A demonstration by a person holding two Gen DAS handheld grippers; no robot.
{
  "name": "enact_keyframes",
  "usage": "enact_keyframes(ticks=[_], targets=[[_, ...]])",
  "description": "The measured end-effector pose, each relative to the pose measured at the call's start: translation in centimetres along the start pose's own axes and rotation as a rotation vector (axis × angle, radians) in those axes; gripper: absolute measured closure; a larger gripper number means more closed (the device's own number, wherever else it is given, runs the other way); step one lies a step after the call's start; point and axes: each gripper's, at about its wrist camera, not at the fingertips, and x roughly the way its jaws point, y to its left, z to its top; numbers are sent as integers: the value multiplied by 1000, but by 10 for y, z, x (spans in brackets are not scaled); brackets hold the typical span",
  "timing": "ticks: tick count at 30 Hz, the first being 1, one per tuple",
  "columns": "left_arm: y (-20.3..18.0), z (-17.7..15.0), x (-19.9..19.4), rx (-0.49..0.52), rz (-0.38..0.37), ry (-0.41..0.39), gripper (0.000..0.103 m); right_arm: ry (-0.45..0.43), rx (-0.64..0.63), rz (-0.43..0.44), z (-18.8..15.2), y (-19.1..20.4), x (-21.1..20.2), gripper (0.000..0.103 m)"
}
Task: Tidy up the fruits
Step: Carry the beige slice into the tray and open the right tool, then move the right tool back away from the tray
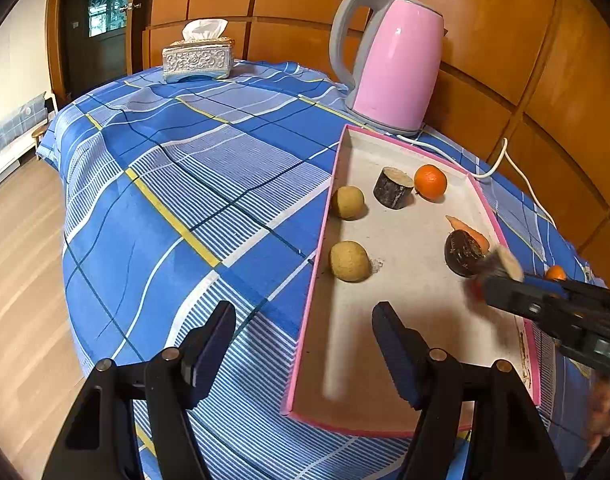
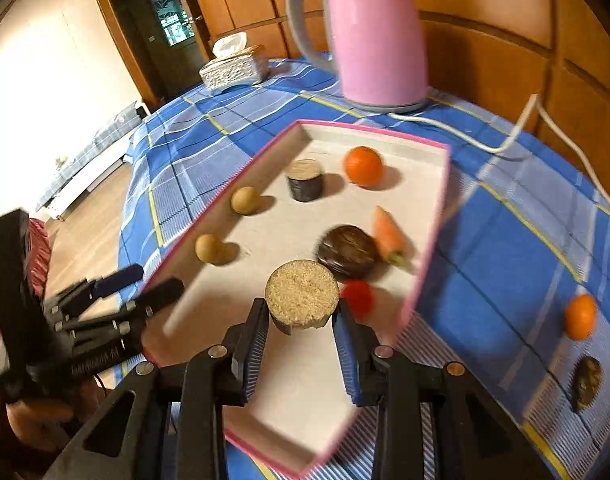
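A pink-rimmed tray [image 1: 417, 312] [image 2: 289, 352] lies on the blue plaid tablecloth. In it are two tan round fruits [image 1: 348, 261] [image 1: 347, 202], a dark cut log piece [image 1: 394, 188], an orange [image 1: 430, 181], a carrot piece [image 1: 467, 232], a dark brown round fruit [image 1: 463, 253] and a small red fruit [image 2: 358, 295]. My right gripper [image 2: 301, 332] is shut on a dark cylinder with a tan cut top [image 2: 302, 300], above the tray. It shows blurred in the left wrist view [image 1: 501, 276]. My left gripper [image 1: 305, 356] is open and empty at the tray's near left corner.
A pink kettle [image 1: 393, 64] with a white cord [image 1: 505, 160] stands behind the tray. A silver tissue box [image 1: 198, 60] sits at the far table edge. On the cloth right of the tray lie another orange [image 2: 580, 317] and a dark fruit [image 2: 586, 382].
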Motion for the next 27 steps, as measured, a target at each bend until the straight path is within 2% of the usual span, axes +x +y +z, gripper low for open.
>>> enact_keyframes(ticks=[5,7,9,14,27], targets=[[1,-1,-1,0,3,0,32,8,0,-25,9,10,20,69],[0,-1,0,1,2,3,32,4,0,-35,9,10,21,64],[0,-1,0,2,2,2,32,-3,5,-39,7,10,19,63],[0,-1,-1,3,1,0,32,-37,34,-54,1,3,4,63],[-6,-1,-5,17,-5,-8,32,-116,80,-163,-25,-18,-36,63]])
